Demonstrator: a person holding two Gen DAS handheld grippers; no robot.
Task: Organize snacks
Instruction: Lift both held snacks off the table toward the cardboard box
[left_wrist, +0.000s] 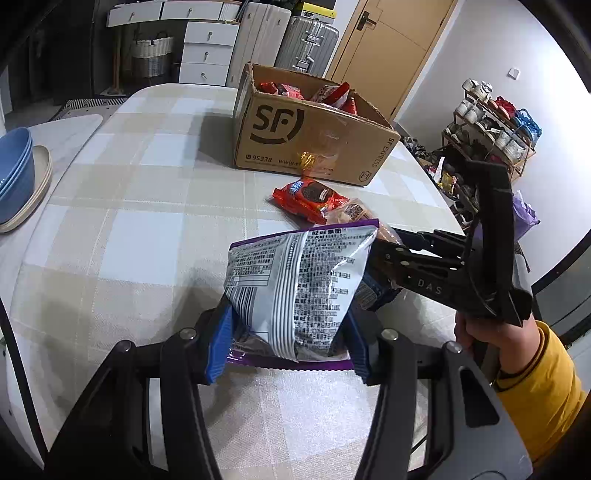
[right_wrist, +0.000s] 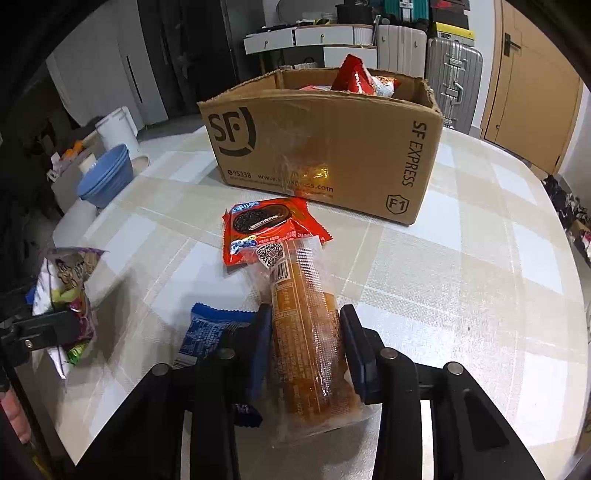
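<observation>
checked counter carries the cardboard box; near its front, right gripper jaws pinch the orange wrapped roll; left gripper jaws clamp the purple-edged bag; each should lift clear before dropping into the box.

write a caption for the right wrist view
Right gripper shut on a clear-wrapped cake, SF box ahead.

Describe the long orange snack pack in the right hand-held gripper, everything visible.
The long orange snack pack is a bar-shaped item in clear crinkled plastic with a barcode and QR label at its far end. It lies flat on the checked tablecloth, pointing toward the cardboard box. The right hand-held gripper is shut on its middle. Its far end overlaps the red cookie packet.
</observation>
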